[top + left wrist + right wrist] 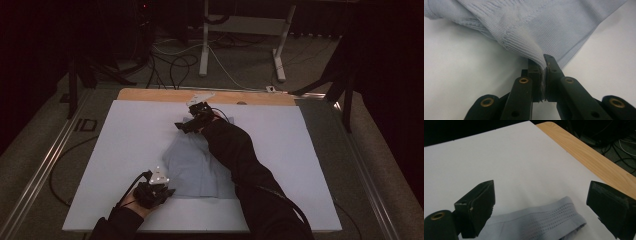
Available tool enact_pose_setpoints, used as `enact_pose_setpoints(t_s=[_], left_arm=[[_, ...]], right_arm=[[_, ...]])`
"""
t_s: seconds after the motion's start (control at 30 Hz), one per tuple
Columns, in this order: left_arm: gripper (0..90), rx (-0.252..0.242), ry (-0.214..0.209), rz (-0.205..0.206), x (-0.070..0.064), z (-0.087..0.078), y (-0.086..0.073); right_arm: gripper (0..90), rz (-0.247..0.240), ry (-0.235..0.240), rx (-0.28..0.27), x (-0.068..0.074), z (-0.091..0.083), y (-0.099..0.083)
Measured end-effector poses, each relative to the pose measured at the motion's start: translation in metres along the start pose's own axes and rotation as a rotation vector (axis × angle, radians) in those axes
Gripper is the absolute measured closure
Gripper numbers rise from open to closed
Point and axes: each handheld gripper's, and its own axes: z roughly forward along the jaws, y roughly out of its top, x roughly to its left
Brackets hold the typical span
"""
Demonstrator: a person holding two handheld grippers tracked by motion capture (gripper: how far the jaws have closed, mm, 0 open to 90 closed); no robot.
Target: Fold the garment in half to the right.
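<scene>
The pale blue knit garment (192,167) is lying crumpled mid-sheet on the white sheet (125,135). The left gripper (544,65) is pinching its near hem tight — jaws closed on the fabric. The right gripper (540,202) is hovering at the garment's far end — jaws spread wide, gripping nothing.

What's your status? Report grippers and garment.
Left gripper shut on garment edge, near side. Right gripper open over garment's far end. Nothing in the way on the white board.
</scene>
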Motion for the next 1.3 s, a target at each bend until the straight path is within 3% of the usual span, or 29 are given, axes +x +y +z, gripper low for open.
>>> enact_pose_setpoints(t_s=[0.2,0.3,0.57,0.63,0.8,0.93,1.0,1.2,1.3], left_arm=[[86.8,-0.013,0.002,0.005,-0.002,-0.003,0.001],[86.9,-0.017,-0.001,0.002,-0.002,-0.004,0.001],[86.8,-0.016,0.008,0.019,-0.005,-0.005,0.002],[86.8,-0.02,0.005,0.013,-0.005,-0.005,0.001],[86.8,-0.015,0.004,0.013,-0.004,-0.004,0.001],[86.8,-0.014,0.004,0.013,-0.005,-0.004,0.001],[86.8,-0.013,0.003,0.011,-0.004,-0.004,0.001],[86.8,-0.011,0.001,0.01,-0.004,-0.003,0.001],[86.8,-0.009,-0.002,0.011,-0.004,-0.003,0.001]], right_arm=[[8.9,0.013,-0.014,0.019,-0.006,0.006,0.002],[8.8,0.05,-0.023,0.035,-0.01,0.012,0.003],[8.9,0.098,-0.11,0.108,-0.017,0.03,0.003],[8.9,0.141,-0.108,0.133,-0.019,0.038,0.003],[8.9,0.149,-0.108,0.163,-0.018,0.048,0.003],[21.0,0.162,-0.119,0.201,-0.015,0.054,0.004],[30.5,0.171,-0.163,0.234,-0.014,0.057,0.005],[39.4,0.161,-0.188,0.318,-0.014,0.065,0.003],[43.7,0.133,-0.171,0.341,-0.014,0.069,0.001]])
